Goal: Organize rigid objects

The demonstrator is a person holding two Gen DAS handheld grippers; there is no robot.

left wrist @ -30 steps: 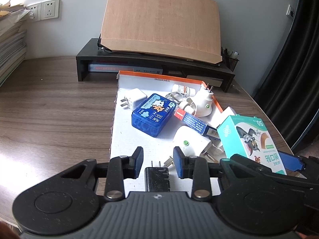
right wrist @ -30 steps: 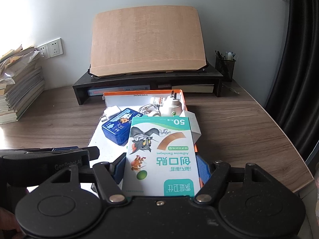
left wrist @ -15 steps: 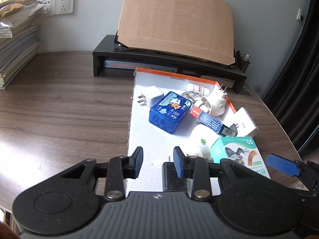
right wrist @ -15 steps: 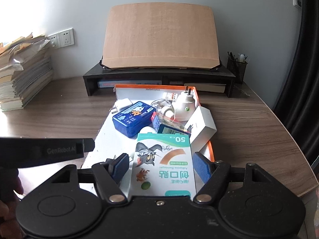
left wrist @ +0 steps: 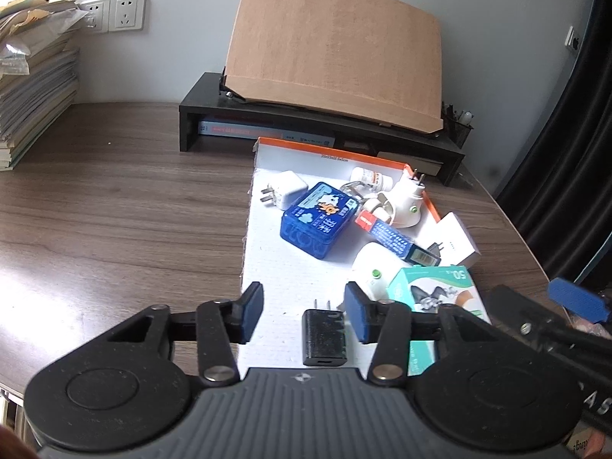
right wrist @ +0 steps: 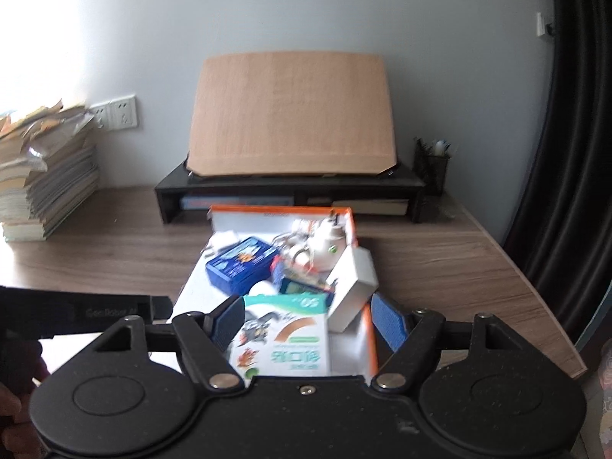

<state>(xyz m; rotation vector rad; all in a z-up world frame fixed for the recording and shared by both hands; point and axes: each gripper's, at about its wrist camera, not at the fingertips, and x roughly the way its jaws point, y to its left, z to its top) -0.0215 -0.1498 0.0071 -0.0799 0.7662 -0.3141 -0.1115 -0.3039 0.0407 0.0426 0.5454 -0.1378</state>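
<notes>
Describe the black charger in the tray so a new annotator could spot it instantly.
Start at the shallow white tray with the orange rim on the wooden desk, in front of the black monitor stand. At the tray's near edge, between the fingers of the left claw, lies the black charger, prongs pointing away. It is the only all-black item; the other plugs are white.

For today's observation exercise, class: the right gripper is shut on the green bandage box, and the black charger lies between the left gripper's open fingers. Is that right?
Not quite. The right gripper is open: in the right wrist view the bandage box lies free between its spread fingers. The black charger does lie between the left gripper's open fingers.
</notes>
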